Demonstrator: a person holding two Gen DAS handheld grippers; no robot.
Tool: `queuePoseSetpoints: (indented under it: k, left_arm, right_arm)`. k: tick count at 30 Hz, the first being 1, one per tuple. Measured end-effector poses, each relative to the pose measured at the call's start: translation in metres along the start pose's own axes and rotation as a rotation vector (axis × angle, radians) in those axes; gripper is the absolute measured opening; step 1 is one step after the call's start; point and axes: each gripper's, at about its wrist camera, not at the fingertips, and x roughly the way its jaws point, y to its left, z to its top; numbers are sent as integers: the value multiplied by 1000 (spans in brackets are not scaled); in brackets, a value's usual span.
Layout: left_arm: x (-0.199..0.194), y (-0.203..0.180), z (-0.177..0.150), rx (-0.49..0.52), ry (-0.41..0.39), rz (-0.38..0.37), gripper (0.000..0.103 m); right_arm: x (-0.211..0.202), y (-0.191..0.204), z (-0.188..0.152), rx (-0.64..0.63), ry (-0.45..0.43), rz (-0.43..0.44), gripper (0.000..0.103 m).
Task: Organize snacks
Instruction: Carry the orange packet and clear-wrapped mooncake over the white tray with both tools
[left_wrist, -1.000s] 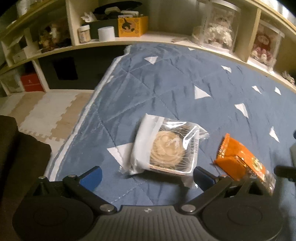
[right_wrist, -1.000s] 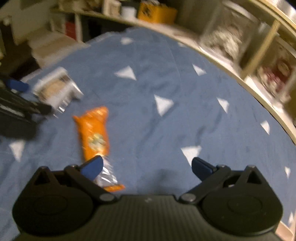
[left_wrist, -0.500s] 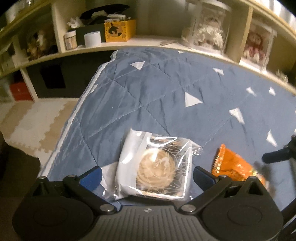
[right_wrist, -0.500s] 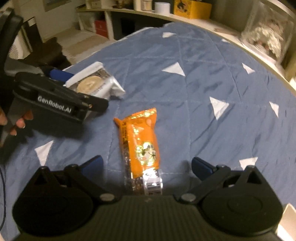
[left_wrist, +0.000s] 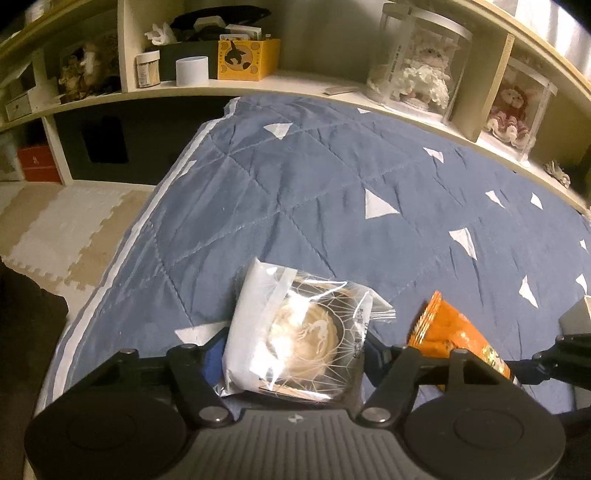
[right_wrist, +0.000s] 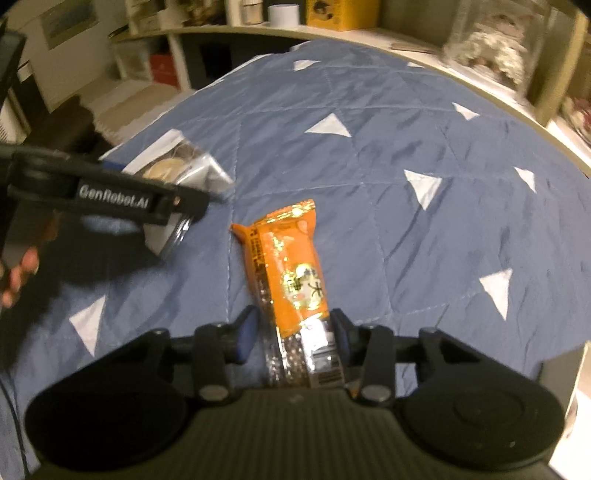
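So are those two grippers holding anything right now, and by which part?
Left gripper clamps the clear-wrapped pastry across its sides. Right gripper pinches the orange snack packet at its near, clear end.

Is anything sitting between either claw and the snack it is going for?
Nothing visible. The left claw already has its fingers closed around the clear-wrapped pastry, and the right claw brackets the near end of the orange snack packet. Both lie on the blue quilt; the packs sit apart.
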Motion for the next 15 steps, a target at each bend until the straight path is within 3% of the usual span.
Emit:
queuePoseSetpoints:
  k: [8, 15]
  left_arm:
    - [-20, -7, -7, -18, 6, -23, 69]
    - [-55, -23, -8, -6, -49, -54, 69]
  right_arm:
    - [-20, -10, -3, 131, -58, -15, 43]
    - [-50, -25, -14, 245, -134, -17, 42]
